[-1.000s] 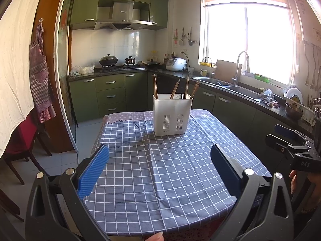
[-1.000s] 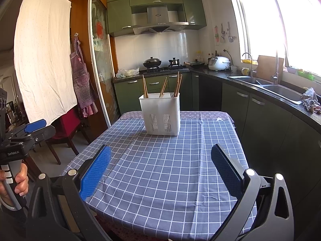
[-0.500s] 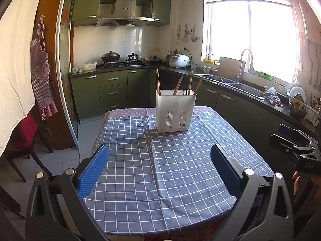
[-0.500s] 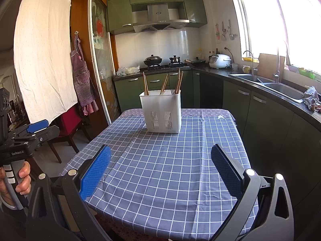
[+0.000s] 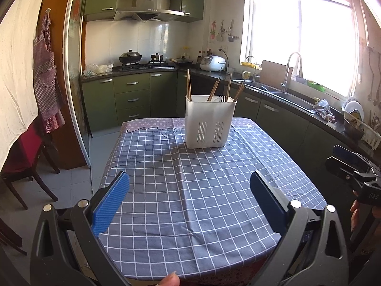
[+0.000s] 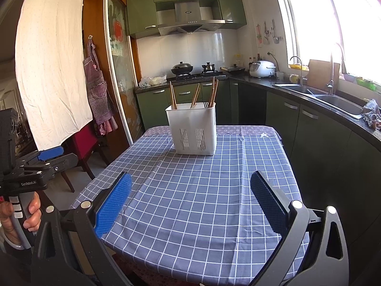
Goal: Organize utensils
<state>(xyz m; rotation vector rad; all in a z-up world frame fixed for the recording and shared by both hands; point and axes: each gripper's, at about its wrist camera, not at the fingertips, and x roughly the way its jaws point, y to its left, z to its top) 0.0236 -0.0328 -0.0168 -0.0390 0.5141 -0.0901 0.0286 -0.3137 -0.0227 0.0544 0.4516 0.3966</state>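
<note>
My left claw (image 5: 189, 199): jaws wide apart, nothing between, hovering over near edge of desk (image 5: 214, 190). My right claw (image 6: 190, 199): jaws equally spread, also bare, over same near edge. Holder (image 5: 210, 122): white, slotted, upright on checked cloth toward far end of desk, well apart from both claws. Chopsticks (image 5: 213, 92) stand in holder, leaning at different angles; dark utensil tips beside them, too small to identify. From right view, holder (image 6: 193, 130) sits left of centre.

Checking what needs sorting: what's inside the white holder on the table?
Wooden chopsticks stick up from the white holder, with dark utensil tips showing at its rim. Its walls hide their lower ends.
</note>
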